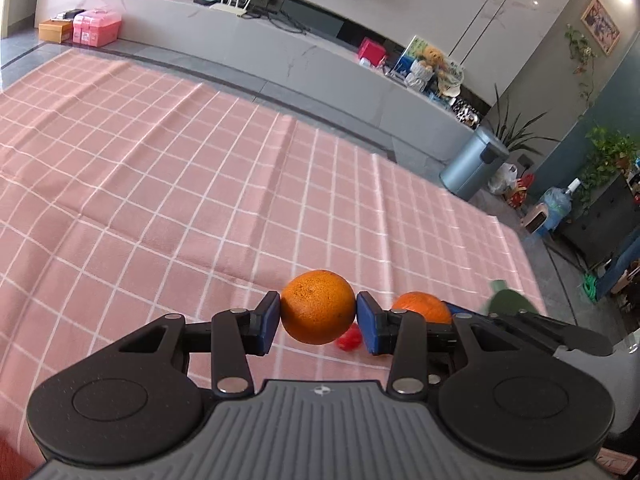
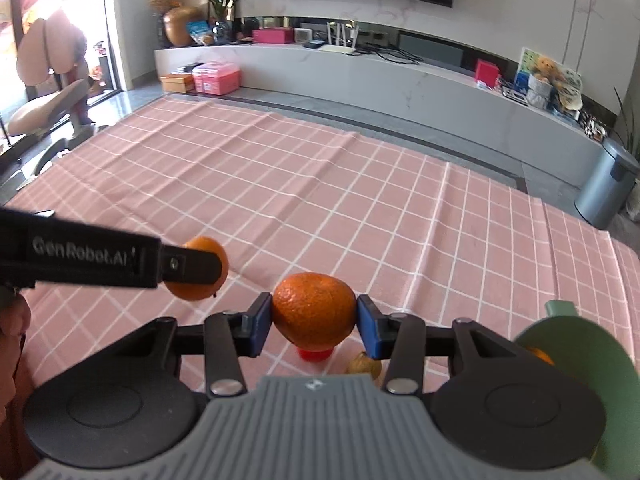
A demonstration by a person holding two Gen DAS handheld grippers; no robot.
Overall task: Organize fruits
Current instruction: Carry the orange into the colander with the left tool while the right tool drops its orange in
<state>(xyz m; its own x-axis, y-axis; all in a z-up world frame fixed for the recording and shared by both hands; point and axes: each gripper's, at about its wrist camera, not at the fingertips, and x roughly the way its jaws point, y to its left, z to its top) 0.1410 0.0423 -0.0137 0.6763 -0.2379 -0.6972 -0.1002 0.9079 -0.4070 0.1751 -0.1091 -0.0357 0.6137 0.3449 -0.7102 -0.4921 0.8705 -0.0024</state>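
Observation:
Between the blue pads of my left gripper [image 1: 318, 317] sits an orange [image 1: 316, 300], held off the pink checked cloth [image 1: 160, 168]. My right gripper [image 2: 314, 322] is shut on a second orange [image 2: 314, 308]. That second orange [image 1: 422, 305] shows just to the right in the left wrist view. The right wrist view has the left gripper's finger [image 2: 192, 266] at its left, in front of the first orange [image 2: 200, 248]. On the cloth below lie a small red fruit [image 2: 314, 355] and a yellowish fruit [image 2: 363, 364]. A green bowl [image 2: 580, 344] at the right has something orange [image 2: 541, 355] inside.
The cloth spreads wide ahead with creases across it. Beyond its far edge run a grey floor strip and a long white bench [image 2: 360, 72] with boxes. A metal bin [image 2: 608, 184] stands off the right corner. A chair [image 2: 48, 112] stands at the left.

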